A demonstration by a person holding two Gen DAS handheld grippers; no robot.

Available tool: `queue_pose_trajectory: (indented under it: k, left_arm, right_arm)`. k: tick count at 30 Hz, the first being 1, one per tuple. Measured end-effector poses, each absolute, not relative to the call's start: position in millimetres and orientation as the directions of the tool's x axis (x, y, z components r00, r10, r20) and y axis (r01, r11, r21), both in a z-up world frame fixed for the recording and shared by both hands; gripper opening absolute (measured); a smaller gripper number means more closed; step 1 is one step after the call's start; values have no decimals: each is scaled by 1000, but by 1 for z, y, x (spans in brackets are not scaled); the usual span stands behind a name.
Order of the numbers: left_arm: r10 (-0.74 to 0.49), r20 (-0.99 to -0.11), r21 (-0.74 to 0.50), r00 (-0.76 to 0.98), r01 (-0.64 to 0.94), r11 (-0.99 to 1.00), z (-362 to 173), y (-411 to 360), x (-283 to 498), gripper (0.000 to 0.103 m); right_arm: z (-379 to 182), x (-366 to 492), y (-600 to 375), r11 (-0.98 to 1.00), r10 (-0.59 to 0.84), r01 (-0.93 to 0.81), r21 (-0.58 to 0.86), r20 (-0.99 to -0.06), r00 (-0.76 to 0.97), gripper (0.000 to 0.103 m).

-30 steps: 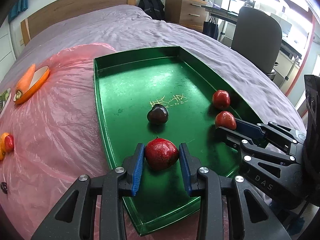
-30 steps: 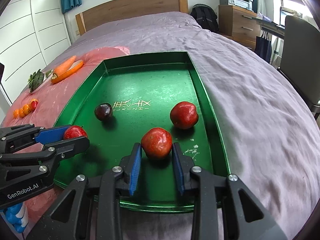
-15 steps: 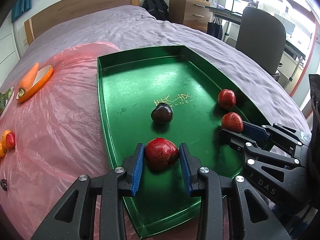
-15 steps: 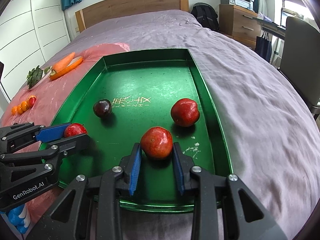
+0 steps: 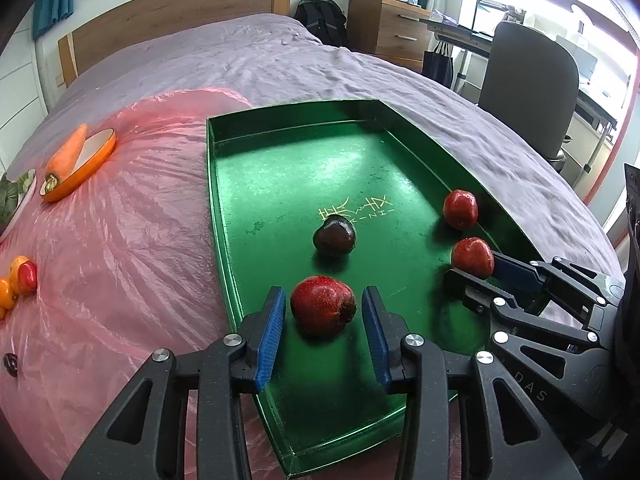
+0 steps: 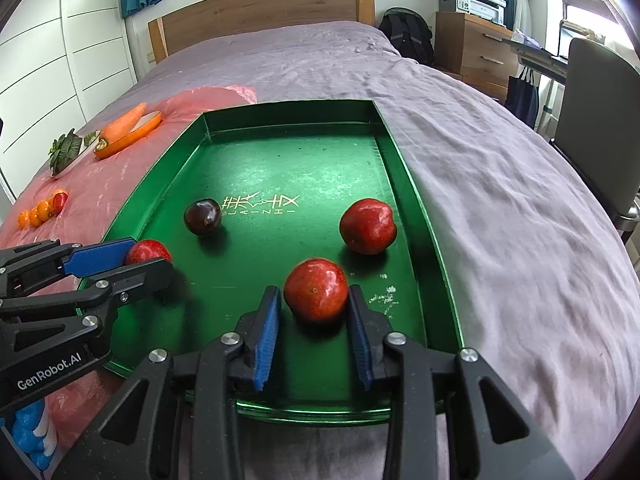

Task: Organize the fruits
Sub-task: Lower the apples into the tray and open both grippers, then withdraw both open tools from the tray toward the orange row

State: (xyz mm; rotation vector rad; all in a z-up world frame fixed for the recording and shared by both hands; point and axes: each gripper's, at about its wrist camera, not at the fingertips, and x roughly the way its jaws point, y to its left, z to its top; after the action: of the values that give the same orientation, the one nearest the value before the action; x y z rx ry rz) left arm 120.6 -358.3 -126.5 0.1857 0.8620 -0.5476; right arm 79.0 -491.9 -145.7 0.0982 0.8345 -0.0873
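A green tray (image 5: 224, 216) lies on the bed with a dark plum (image 5: 334, 235) and three red apples in it. My left gripper (image 5: 323, 296) has its jaws opening. One red apple (image 5: 323, 311) rests on the tray floor between the blue pads, with a narrow gap on each side. My right gripper (image 6: 313, 292) is also opening around a second red apple (image 6: 316, 290), which sits on the tray with the pads just off it. The third apple (image 6: 368, 226) lies free near the tray's right wall. The plum (image 6: 203, 217) is free in the middle.
A pink plastic sheet (image 5: 120, 240) left of the tray carries a carrot in an orange dish (image 5: 66, 152), small oranges with a tomato (image 5: 18, 280) and leafy greens (image 6: 64, 152). An office chair (image 5: 528, 80) stands to the right of the bed.
Both grippers' jaws have widened; their pads pressed on the apples before and now stand slightly off them. Neither hand has shifted, and the apples sit where they were.
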Motion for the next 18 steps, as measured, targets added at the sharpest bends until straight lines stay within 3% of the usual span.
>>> queue_pose_trajectory:
  k: [2, 3, 5, 18]
  left_arm:
    - [-381, -758, -60, 528, 527, 848, -125, -358, 120, 37]
    - [-380, -756, -57, 532, 525, 849, -124, -357, 120, 38]
    - [-377, -752, -52, 540, 522, 851, -122, -356, 119, 42]
    - [-383, -722, -48, 577, 510, 859, -107, -344, 114, 43]
  right_arm:
    - [-143, 78, -491, 992, -51, 119, 41, -739, 672, 83]
    - [-142, 78, -490, 992, -64, 126, 30, -735, 675, 103]
    - [-139, 77, -490, 991, -73, 130, 23, -727, 683, 103]
    - [-127, 74, -481, 992, -93, 127, -4, -703, 705, 103]
